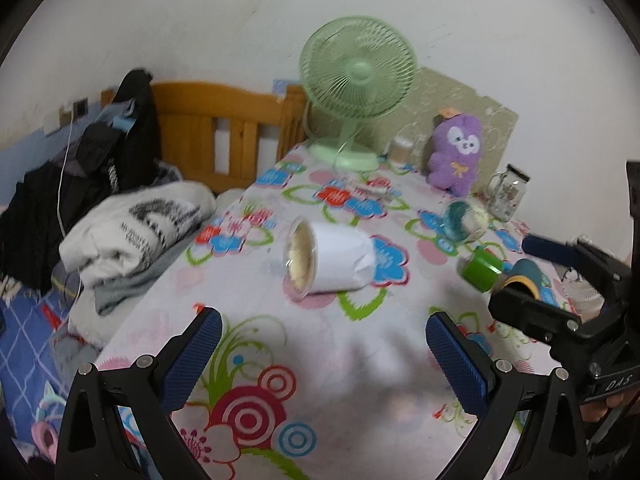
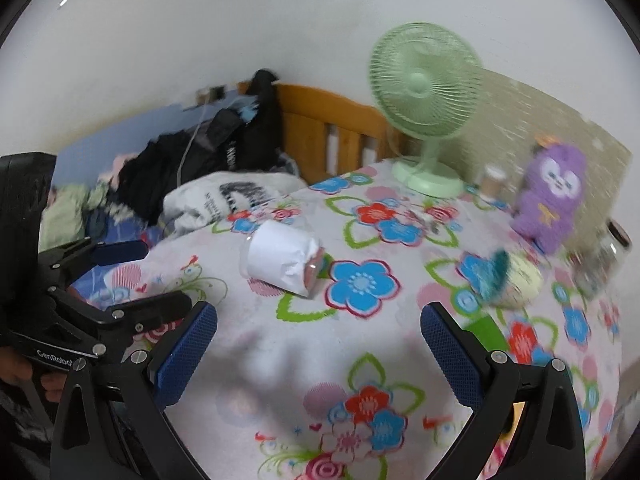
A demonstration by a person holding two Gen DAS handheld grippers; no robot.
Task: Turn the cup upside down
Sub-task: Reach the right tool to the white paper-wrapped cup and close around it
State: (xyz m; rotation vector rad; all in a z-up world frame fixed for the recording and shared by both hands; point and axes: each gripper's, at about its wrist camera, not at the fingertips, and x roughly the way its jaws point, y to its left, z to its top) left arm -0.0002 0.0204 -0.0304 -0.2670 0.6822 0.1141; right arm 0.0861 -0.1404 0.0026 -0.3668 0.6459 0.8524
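Observation:
A clear plastic cup wrapped in white paper [image 1: 334, 258] lies on its side on the flowered tablecloth [image 1: 320, 360], mouth facing left. It also shows in the right wrist view [image 2: 282, 260], base toward the camera. My left gripper [image 1: 324, 352] is open and empty, a short way in front of the cup. My right gripper [image 2: 318, 346] is open and empty, also short of the cup. The right gripper shows at the right edge of the left wrist view [image 1: 560, 300]; the left gripper shows at the left of the right wrist view [image 2: 116, 280].
A green fan [image 1: 356, 80], a purple plush toy [image 1: 456, 152], a glass jar mug [image 1: 506, 192], a tipped teal-rimmed jar [image 1: 464, 220] and rolls of tape [image 1: 482, 268] stand on the table's far and right side. A bed with clothes [image 1: 132, 224] lies left.

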